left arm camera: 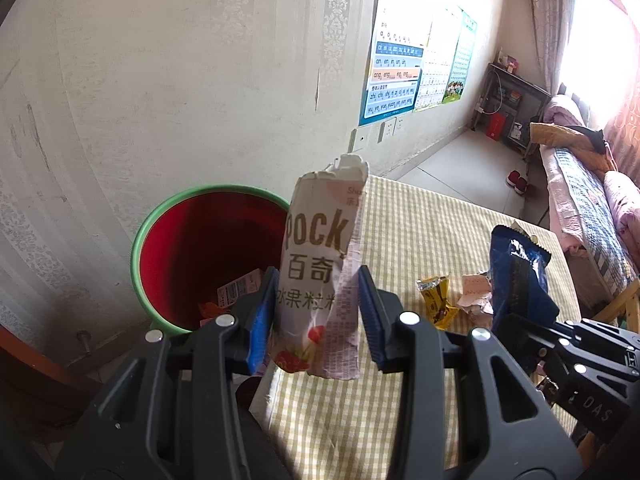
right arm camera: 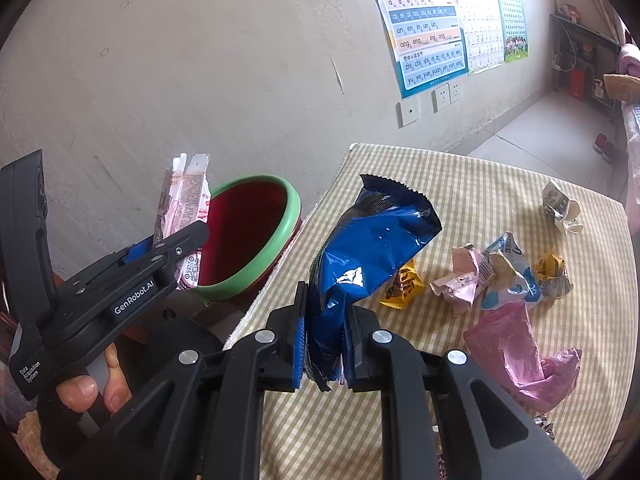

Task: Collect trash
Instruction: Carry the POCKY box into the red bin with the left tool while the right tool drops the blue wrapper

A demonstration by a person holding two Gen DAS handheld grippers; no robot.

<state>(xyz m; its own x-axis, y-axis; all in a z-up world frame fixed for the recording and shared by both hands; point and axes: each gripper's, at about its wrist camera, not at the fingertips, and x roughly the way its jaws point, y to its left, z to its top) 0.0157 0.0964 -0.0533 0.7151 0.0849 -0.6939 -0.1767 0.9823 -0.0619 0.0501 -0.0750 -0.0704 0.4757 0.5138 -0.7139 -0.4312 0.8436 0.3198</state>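
While both pieces of trash are held off the checked tablecloth (right arm camera: 460,184), the deciding relation is how each lies from the red bin (left arm camera: 208,256) with its green rim, which stands on the floor against the wall, just past the table's left edge. The left gripper (left arm camera: 318,312) is seen with its blue pads pressed on a torn Pocky box (left arm camera: 320,264), the jaws standing partly apart to the width of the carton. The box's long axis is kept upright, its torn end uppermost, and in the left wrist view the bin's mouth is found just to the left of it and lower; in the right wrist view the box is seen at the bin's near rim. The right gripper (right arm camera: 324,344) is clamped tight on the lower end of a blue snack bag (right arm camera: 372,248), whose long axis rises up and away from the jaws over the table, well short of the bin. The left hand (right arm camera: 92,384) is therefore judged the nearer; a short carry leftward is probably all that is needed before release. More wrappers, among them a yellow wrapper (right arm camera: 404,284) and a pink plastic bag (right arm camera: 520,352), are left on the cloth
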